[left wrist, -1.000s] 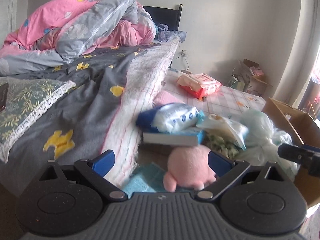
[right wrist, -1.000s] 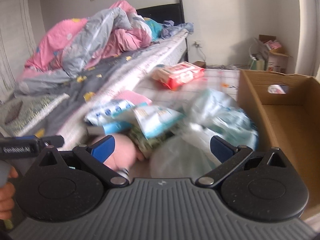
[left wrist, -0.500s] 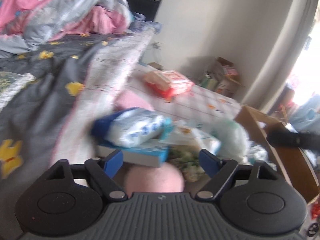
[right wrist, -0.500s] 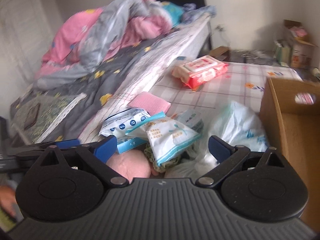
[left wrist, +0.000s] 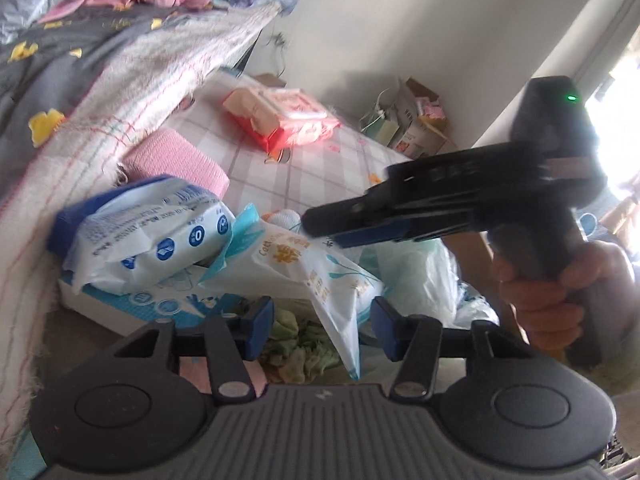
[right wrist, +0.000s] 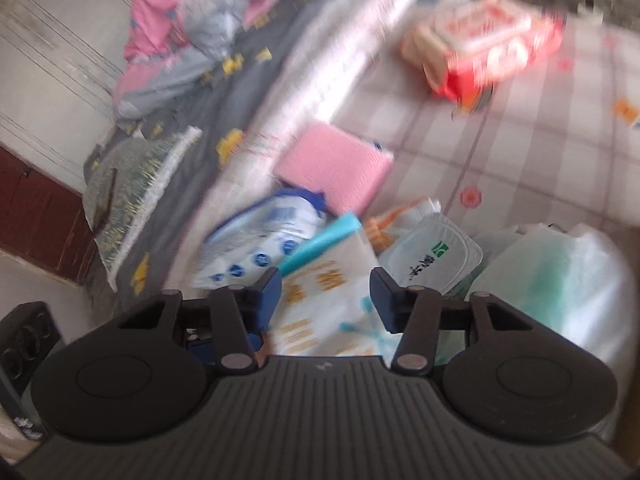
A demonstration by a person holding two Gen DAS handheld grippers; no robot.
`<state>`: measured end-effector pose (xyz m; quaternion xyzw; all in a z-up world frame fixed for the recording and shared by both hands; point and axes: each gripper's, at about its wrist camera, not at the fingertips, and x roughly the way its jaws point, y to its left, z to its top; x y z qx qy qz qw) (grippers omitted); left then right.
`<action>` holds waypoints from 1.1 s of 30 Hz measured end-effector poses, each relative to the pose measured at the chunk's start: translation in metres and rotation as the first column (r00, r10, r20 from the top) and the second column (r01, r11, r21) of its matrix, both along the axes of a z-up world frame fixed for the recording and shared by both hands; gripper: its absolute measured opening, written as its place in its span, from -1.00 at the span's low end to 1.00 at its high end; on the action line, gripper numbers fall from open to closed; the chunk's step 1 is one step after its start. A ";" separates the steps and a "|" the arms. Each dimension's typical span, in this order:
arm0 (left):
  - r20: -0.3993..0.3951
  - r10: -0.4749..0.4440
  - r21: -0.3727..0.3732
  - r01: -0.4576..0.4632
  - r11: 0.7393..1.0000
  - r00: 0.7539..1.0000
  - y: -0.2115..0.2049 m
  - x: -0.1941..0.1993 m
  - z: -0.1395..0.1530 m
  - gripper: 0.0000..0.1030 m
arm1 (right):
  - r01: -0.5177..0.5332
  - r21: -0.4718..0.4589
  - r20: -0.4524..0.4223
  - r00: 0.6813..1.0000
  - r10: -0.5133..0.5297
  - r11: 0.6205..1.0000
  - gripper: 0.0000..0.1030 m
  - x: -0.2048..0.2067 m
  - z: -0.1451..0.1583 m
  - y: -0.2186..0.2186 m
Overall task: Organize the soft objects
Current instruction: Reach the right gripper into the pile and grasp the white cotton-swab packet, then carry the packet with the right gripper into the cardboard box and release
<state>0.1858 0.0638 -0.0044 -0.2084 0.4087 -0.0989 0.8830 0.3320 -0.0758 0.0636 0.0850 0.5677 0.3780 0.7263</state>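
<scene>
— Beside the bed (left wrist: 120, 52), on the checked floor mat (left wrist: 304, 168), where is the pile you are sorting?

— Your heap sits against the bed's hanging edge. A white cotton-pad bag (left wrist: 320, 276) lies on top, its long axis running from the teal sealed end near the bed down toward your left tongs (left wrist: 322, 326), the lower corner pointing between the blue pads.

— Are those tongs clenched on it?

— No. Their jaws have just been closing, and the bag's corner and a green cloth (left wrist: 298, 350) lie between them, but both pads stand clear: released, nothing grasped.

— And the right tongs (right wrist: 325, 300)?

— Theirs have just been closing too. From the right wrist view the same bag (right wrist: 332, 312) lies between the pads, long axis running away from you toward the bed; the frame is blurred, yet gaps show on both sides, so they hold nothing. Your hand (left wrist: 560, 300) carries them in over the heap.

— What else lies near the bed?

— A blue-and-white wipes pack (left wrist: 156, 236) on a flat box (left wrist: 136, 300), a pink folded cloth (left wrist: 176, 162) just beyond, and a red tissue pack (left wrist: 282, 118) farther out.
</scene>
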 end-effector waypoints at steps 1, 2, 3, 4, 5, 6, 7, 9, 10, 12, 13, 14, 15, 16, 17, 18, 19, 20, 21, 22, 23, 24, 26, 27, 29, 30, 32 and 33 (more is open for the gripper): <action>-0.012 0.004 -0.004 -0.004 1.000 1.000 0.000 0.004 -0.002 -0.04 | -0.007 -0.010 -0.009 1.000 0.007 1.000 -0.08 0.003 -0.006 0.003; -0.023 0.007 -0.009 -0.007 1.000 1.000 0.000 0.008 -0.005 -0.07 | -0.013 -0.018 -0.017 1.000 0.013 1.000 -0.08 0.005 -0.012 0.005; -0.032 0.011 -0.011 -0.011 1.000 0.999 -0.002 0.010 -0.006 -0.08 | -0.015 -0.013 -0.022 1.000 0.015 1.000 -0.08 0.007 -0.016 0.005; -0.042 0.014 -0.010 -0.014 1.000 0.999 -0.003 0.012 -0.008 -0.13 | -0.019 -0.008 -0.025 1.000 0.019 1.000 -0.08 0.008 -0.019 0.006; -0.053 0.017 -0.010 -0.017 1.000 0.998 -0.003 0.015 -0.010 -0.19 | -0.019 -0.007 -0.026 0.999 0.019 1.000 -0.08 0.010 -0.020 0.006; -0.058 0.015 -0.012 -0.016 1.000 0.998 -0.004 0.017 -0.012 -0.20 | -0.016 -0.004 -0.027 1.000 0.016 1.000 -0.08 0.011 -0.021 0.006; -0.061 0.015 -0.015 -0.016 1.000 0.998 -0.004 0.019 -0.013 -0.20 | -0.014 0.000 -0.030 0.999 0.014 1.000 -0.08 0.012 -0.021 0.006; -0.065 0.024 -0.009 -0.024 1.000 0.998 -0.004 0.021 -0.015 -0.23 | -0.009 0.002 -0.049 0.999 0.009 1.000 -0.08 0.015 -0.020 0.000; -0.069 0.026 -0.007 -0.027 1.000 0.997 -0.005 0.021 -0.016 -0.29 | -0.007 0.008 -0.060 0.998 0.007 1.000 -0.08 0.016 -0.022 0.000; -0.079 0.031 -0.015 -0.032 0.999 0.996 -0.003 0.023 -0.019 -0.36 | -0.009 0.026 -0.090 0.996 0.012 1.000 -0.07 0.017 -0.024 -0.001; -0.082 0.035 -0.020 -0.036 0.999 0.996 -0.003 0.024 -0.020 -0.42 | -0.017 0.033 -0.098 0.995 0.020 0.999 -0.07 0.015 -0.025 0.001; -0.084 0.034 -0.022 -0.036 0.999 0.996 -0.003 0.024 -0.020 -0.52 | -0.022 0.033 -0.097 0.995 0.025 0.999 -0.08 0.014 -0.025 0.002; -0.082 0.030 -0.023 -0.032 0.999 0.996 -0.003 0.024 -0.020 -0.57 | -0.027 0.026 -0.086 0.996 0.029 0.999 -0.10 0.012 -0.023 0.004; -0.077 0.029 -0.014 -0.030 0.999 0.997 -0.004 0.023 -0.019 -0.60 | -0.032 0.023 -0.080 0.996 0.034 0.999 -0.19 0.010 -0.023 0.006; -0.070 0.030 -0.002 -0.030 1.000 0.997 -0.005 0.021 -0.017 -0.63 | -0.033 0.022 -0.074 0.997 0.035 0.999 -0.30 0.009 -0.021 0.006; -0.061 0.029 0.007 -0.029 1.000 0.998 -0.006 0.019 -0.015 -0.64 | -0.029 0.026 -0.069 0.997 0.031 0.999 -0.33 0.007 -0.020 0.005; -0.052 0.027 0.012 -0.027 1.000 0.998 -0.008 0.018 -0.012 -0.64 | -0.025 0.035 -0.069 0.997 0.027 0.999 -0.38 0.006 -0.018 0.004; -0.043 0.025 0.016 -0.025 1.000 0.999 -0.008 0.016 -0.009 -0.65 | -0.021 0.044 -0.068 0.997 0.023 0.999 -0.41 0.005 -0.015 0.001; -0.032 0.023 0.020 -0.022 1.000 0.999 -0.008 0.013 -0.006 -0.65 | -0.018 0.053 -0.061 0.998 0.021 0.998 -0.43 0.003 -0.011 -0.001; -0.020 0.020 0.024 -0.020 1.000 1.000 -0.010 0.009 -0.001 -0.65 | -0.017 0.060 -0.051 0.998 0.020 0.998 -0.45 0.000 -0.007 -0.003; -0.007 0.017 0.027 -0.017 0.999 1.000 -0.011 0.006 0.003 -0.65 | -0.013 0.069 -0.041 0.999 0.016 0.998 -0.47 -0.003 -0.001 -0.005; 0.006 0.013 0.033 -0.013 0.999 1.000 -0.012 0.003 0.008 -0.65 | -0.010 0.078 -0.032 0.999 0.012 0.997 -0.47 -0.006 0.005 -0.007; 0.036 0.005 0.050 -0.006 0.999 0.999 -0.015 -0.005 0.019 -0.65 | -0.003 0.096 -0.009 1.000 0.004 0.995 -0.47 -0.013 0.017 -0.013; 0.049 -0.001 0.058 -0.002 0.998 0.999 -0.017 -0.009 0.024 -0.65 | 0.000 0.106 0.002 1.000 -0.001 0.994 -0.47 -0.018 0.024 -0.016; 0.077 -0.015 0.077 0.009 0.997 0.997 -0.022 -0.017 0.035 -0.65 | 0.008 0.126 0.022 1.000 -0.011 0.992 -0.47 -0.026 0.036 -0.025; 0.091 -0.025 0.088 0.017 0.996 0.996 -0.026 -0.021 0.041 -0.65 | 0.013 0.137 0.034 0.999 -0.017 0.990 -0.48 -0.031 0.043 -0.029; 0.117 -0.049 0.111 0.036 0.993 0.992 -0.036 -0.027 0.052 -0.65 | 0.024 0.160 0.058 0.998 -0.034 0.987 -0.48 -0.040 0.055 -0.042; 0.129 -0.064 0.123 0.048 0.991 0.990 -0.041 -0.029 0.058 -0.65 | 0.033 0.172 0.069 0.997 -0.045 0.985 -0.48 -0.045 0.061 -0.050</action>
